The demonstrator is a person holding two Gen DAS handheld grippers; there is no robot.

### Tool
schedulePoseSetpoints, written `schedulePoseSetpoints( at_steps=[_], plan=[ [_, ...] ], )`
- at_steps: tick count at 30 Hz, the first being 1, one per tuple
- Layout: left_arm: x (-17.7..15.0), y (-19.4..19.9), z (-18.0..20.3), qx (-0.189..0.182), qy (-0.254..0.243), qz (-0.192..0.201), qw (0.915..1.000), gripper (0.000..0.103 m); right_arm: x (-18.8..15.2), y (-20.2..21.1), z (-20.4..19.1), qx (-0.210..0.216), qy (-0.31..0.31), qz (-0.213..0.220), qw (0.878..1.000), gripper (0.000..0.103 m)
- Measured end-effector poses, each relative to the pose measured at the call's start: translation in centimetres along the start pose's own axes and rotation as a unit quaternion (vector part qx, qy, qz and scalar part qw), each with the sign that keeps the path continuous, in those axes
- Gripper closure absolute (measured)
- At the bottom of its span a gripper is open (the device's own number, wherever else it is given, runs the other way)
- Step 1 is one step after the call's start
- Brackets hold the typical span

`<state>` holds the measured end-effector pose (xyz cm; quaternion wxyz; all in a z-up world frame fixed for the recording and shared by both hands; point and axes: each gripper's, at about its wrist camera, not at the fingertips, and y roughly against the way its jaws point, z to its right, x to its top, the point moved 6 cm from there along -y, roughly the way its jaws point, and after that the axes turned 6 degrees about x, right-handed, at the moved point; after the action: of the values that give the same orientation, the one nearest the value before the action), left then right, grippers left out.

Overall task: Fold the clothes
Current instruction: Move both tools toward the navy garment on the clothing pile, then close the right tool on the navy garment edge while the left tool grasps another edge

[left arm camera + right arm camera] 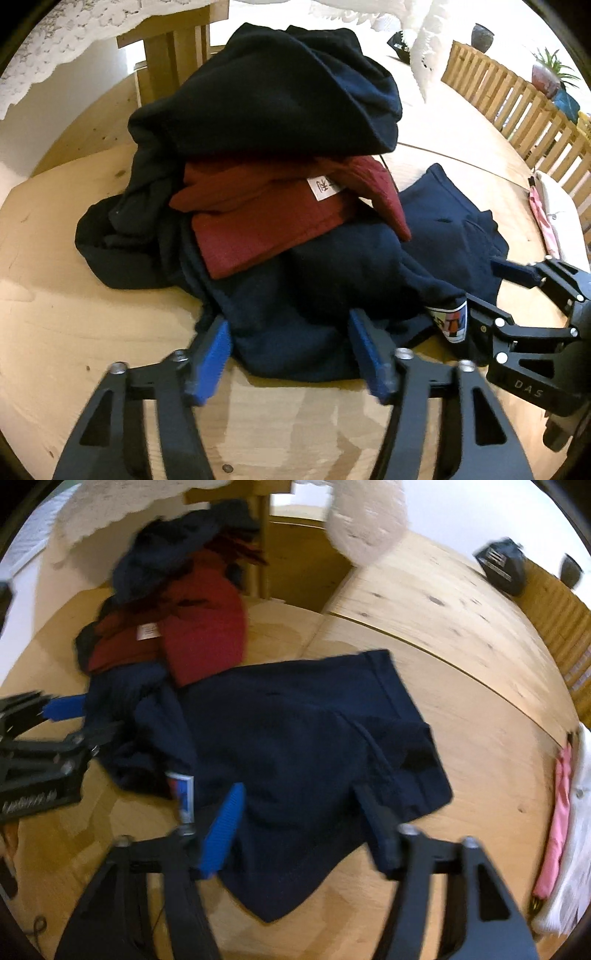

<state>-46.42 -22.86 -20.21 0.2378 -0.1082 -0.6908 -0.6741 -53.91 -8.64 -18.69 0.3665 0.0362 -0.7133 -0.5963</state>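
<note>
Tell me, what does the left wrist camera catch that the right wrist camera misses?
Only the left wrist view shows the big dark garment heaped on top of the pile in sharp detail, plus a potted plant behind the wooden railing.

Only the right wrist view shows the navy garment spread nearly whole across the wooden table.

Both show the red garment with its white label, a pink and white cloth at the table's edge, and the left gripper and right gripper, both open.

Navy shorts [314, 738], red top [258, 218], blue fingers [210, 362]
</note>
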Motion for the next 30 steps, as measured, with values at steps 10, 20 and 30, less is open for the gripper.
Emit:
schedulePoseSetpoints(
  at_steps=[10, 20, 30],
  plan=[
    [-3.5, 2.5, -1.9, -0.033, 0.008, -0.007, 0.9994, 0.090, -2.4, 2.6, -3.6, 0.077, 0.007, -0.027, 0.997, 0.091],
    [-11.7, 7.9, -2.5, -0.042, -0.036, -0.036, 0.9978, 0.103, -10.3, 7.4, -4.4, 0.109, 0.055, -0.054, 0.991, 0.092],
    [-7.2, 11.9, 0.4, -0.046, 0.030, 0.015, 0.9984, 0.027, -11.2, 10.9, -4.5, 0.094, 0.047, -0.033, 0.994, 0.092]
  ],
)
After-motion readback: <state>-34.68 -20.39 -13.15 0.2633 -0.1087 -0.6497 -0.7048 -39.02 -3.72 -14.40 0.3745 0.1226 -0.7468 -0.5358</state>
